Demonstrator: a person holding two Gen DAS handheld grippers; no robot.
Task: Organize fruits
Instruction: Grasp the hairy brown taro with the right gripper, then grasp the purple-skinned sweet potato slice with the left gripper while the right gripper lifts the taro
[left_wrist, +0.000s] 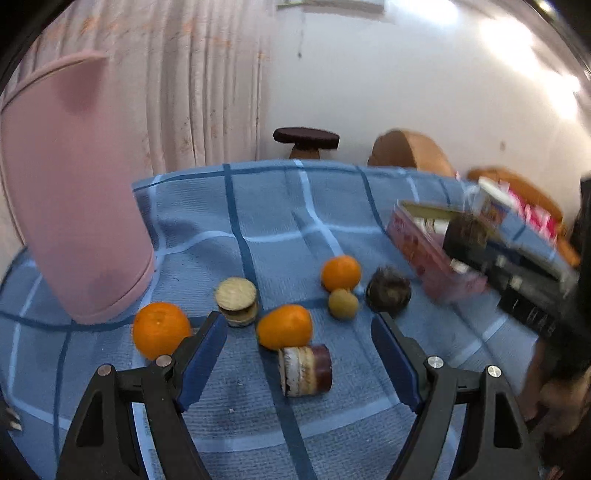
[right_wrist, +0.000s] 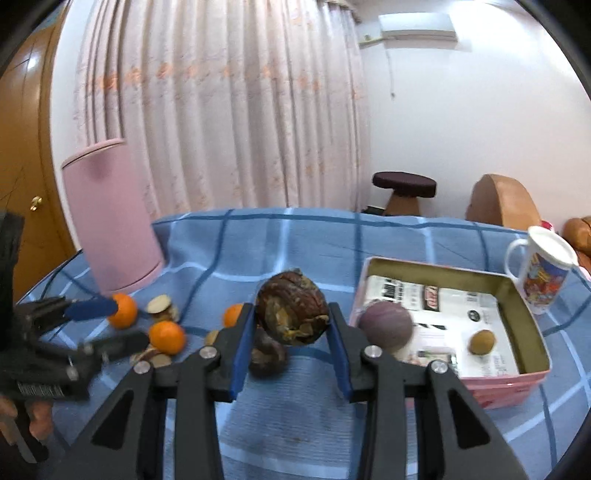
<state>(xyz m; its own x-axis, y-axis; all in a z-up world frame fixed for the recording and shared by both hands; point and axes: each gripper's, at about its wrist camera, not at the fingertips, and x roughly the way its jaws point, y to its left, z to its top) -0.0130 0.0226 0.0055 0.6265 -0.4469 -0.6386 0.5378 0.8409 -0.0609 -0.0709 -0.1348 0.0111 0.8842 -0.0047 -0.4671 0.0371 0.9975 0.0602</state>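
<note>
right wrist view only: right gripper (right_wrist: 291, 325) pinching dark brown wrinkled fruit (right_wrist: 291, 308), lifted off blue checked cloth (right_wrist: 295, 236); pink tin (right_wrist: 532, 317) at 3 o'clock holds purple fruit (right_wrist: 386, 328) and small tan fruit (right_wrist: 482, 341); mug (right_wrist: 541, 271) beyond. left wrist view only: left gripper (left_wrist: 299, 332) fingers spread wide, nothing between; orange (left_wrist: 284, 326) and layered disc (left_wrist: 306, 371) just ahead; spiky dark fruit (left_wrist: 388, 291) at 2 o'clock.

3 oranges (left_wrist: 161, 329), 2 dark brown fruits (right_wrist: 291, 307), 1 purple fruit (right_wrist: 386, 329), 1 tin (right_wrist: 532, 347).
</note>
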